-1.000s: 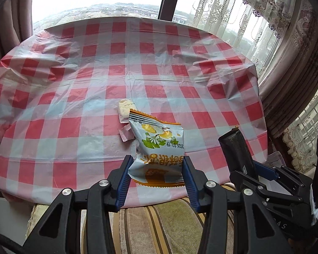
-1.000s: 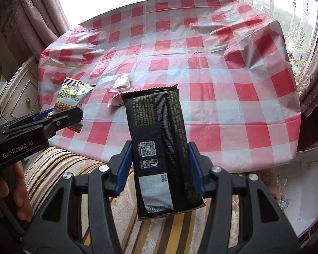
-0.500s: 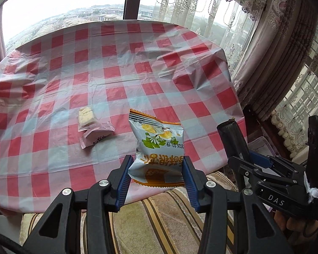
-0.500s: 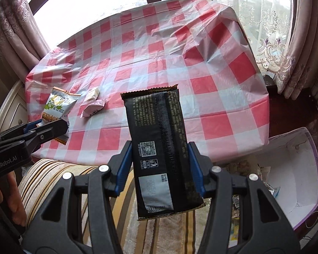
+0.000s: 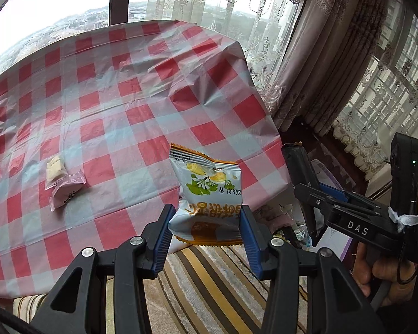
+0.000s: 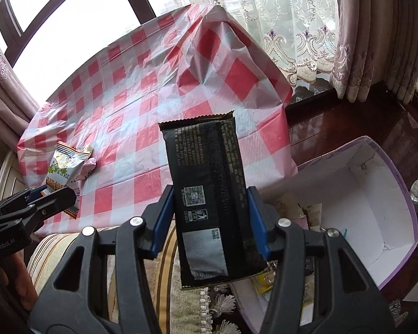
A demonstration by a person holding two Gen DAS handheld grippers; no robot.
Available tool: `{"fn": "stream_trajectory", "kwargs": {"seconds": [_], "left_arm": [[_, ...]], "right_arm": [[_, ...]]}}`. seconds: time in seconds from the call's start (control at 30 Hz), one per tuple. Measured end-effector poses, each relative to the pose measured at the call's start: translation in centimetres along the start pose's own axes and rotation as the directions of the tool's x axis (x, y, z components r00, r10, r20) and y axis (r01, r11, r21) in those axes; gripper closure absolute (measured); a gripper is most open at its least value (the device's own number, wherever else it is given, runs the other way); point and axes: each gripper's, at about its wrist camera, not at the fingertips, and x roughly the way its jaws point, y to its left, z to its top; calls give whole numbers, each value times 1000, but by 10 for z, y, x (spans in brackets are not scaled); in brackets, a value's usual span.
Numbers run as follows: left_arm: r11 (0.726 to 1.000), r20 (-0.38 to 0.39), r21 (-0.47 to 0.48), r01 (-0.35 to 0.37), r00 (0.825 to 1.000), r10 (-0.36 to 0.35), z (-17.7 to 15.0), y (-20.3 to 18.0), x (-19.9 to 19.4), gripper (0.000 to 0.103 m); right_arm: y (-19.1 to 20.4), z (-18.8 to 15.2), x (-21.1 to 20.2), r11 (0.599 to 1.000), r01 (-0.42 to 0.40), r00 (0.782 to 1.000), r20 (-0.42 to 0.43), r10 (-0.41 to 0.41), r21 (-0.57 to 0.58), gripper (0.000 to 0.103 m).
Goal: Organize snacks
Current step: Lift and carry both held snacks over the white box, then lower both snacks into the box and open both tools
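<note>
My left gripper (image 5: 206,217) is shut on a white and orange snack bag (image 5: 209,194), held upright above the near edge of the checked table (image 5: 125,105). In the right wrist view my right gripper (image 6: 210,214) is shut on a long black snack packet (image 6: 209,194), lifted off the table's right corner. The same black packet (image 5: 301,167) and right gripper (image 5: 309,194) show at the right of the left wrist view. A pink wrapped snack (image 5: 67,190) and a small cream one (image 5: 54,168) lie together on the cloth at the left.
A white box with a purple rim (image 6: 370,203) stands open on the floor right of the table, with wrappers (image 6: 264,281) at its near end. A striped cushion (image 5: 209,286) lies below both grippers. Curtains (image 5: 320,55) hang behind the table's right side.
Both grippers have swung to the right along the table's near edge with their packets still held. The white box has come further into the right wrist view.
</note>
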Motion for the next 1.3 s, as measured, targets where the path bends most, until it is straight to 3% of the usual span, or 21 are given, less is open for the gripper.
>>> {"fn": "stream_trajectory", "kwargs": {"seconds": [0.37,0.57,0.67,0.77,1.07,1.3], "left_arm": [[979,-74,126,161,986,-152,5,-73,39,56],[952,-179,175,251,959,-220,1,-116,75,56],[944,-265,154,294,932,-247,-5,-131,99,56],[948,-315,132,289,919,-236,-12,-139,117,56],[956,-372,73,282,897,-236,-13,-144,140,56],[959,-364,70,276,902,-234,-13,-144,141,52]], "right_arm": [[-74,-8,-7,988,109,994,6,-110,110,48],[-108,-19,-9,964,222,975,-2,-224,147,48],[-122,-27,-9,950,264,964,-7,-266,165,48],[-132,-33,-8,940,300,953,-11,-303,163,48],[-133,-41,0,922,379,925,-13,-379,84,48],[-127,-36,0,926,373,927,4,-374,60,45]]}}
